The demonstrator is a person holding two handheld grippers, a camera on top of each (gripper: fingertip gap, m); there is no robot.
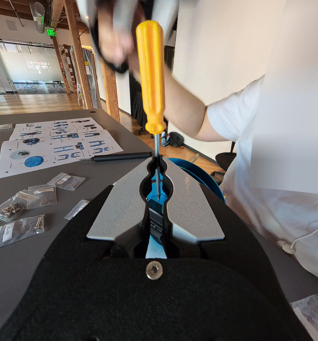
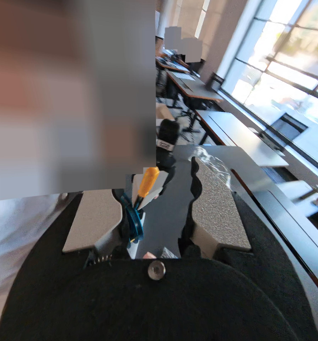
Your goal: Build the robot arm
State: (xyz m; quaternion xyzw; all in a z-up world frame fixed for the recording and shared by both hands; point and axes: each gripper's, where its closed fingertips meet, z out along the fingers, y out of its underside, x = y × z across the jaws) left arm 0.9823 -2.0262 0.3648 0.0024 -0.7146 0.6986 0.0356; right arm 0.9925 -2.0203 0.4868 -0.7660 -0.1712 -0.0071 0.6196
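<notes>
The left gripper (image 1: 156,160) and right gripper (image 2: 155,208) share one build: a black, felt-textured body with a silver hex-socket screw (image 1: 154,270) at its centre and pale grey, grainy jaws with wavy inner edges. The person wears a white short-sleeved T-shirt (image 1: 246,114) and a thin white cord (image 1: 302,235).

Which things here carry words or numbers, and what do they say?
I do not copy writing; these bear it:
Green lit sign near the ceiling.
White labels on clear plastic bags of screws.
White printed instruction sheets: captions too small.
Black block below the orange-handled screwdriver that the left gripper clamps: white print.
Right wrist view: all blurred.
</notes>
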